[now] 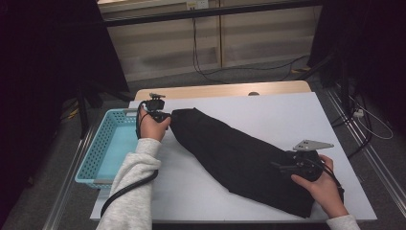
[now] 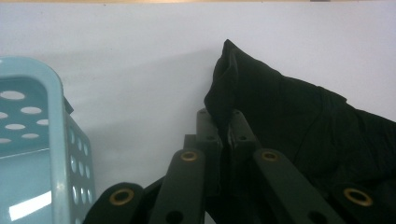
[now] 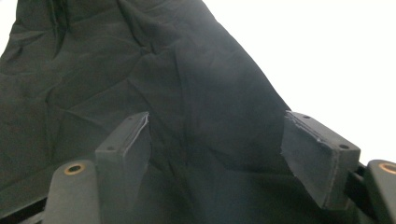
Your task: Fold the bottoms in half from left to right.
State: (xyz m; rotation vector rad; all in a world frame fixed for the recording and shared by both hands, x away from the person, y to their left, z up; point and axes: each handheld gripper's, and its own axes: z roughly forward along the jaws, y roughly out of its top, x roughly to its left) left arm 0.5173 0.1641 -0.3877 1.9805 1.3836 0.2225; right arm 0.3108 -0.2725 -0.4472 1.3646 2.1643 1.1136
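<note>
right gripper (image 3: 217,154) sits near the table's front edge, jaws spread wide over the near end of the black cloth (image 1: 239,155), pads clear of it. the cloth runs slantwise across the white table (image 1: 287,110) to the far left. there the left gripper (image 2: 220,128) pinches its corner tight, just beside the blue basket (image 1: 103,143).

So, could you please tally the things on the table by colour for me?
Black: 1, the garment, with one end pinched in the left gripper
Light blue: 1, the basket
Total: 2
</note>
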